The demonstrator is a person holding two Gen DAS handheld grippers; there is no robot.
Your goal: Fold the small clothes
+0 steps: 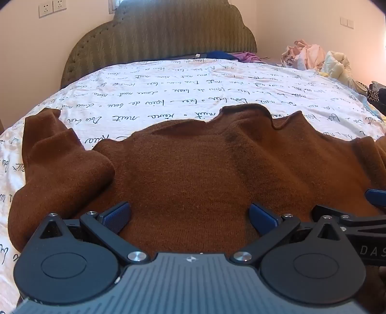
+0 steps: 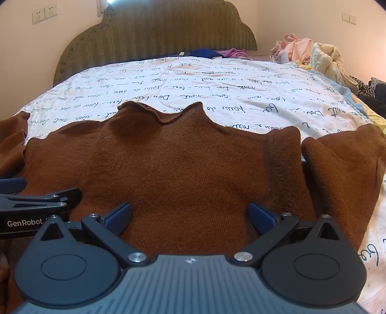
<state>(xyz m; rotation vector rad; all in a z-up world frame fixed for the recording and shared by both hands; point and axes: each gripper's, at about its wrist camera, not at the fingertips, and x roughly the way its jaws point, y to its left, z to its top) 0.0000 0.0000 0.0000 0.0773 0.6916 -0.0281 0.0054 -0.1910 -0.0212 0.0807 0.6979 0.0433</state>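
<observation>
The bed (image 1: 183,84) is being covered by a script-printed sheet, on which the brown sweater (image 1: 193,164) is being laid flat, collar toward the headboard. The left claw (image 1: 190,217) and right claw (image 2: 190,216) are being held wide over its lower body, side by side, with nothing gripped.

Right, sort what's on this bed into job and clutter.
Job:
- brown sweater
- left hand-held gripper, open
- right hand-held gripper, open

Lying about:
- heap of pale clothes
- purple garment
- blue garment

Home bedroom, bed (image 1: 193,79) with padded headboard (image 1: 159,33), clothes pile (image 1: 311,58), wall sockets (image 1: 51,7)
</observation>
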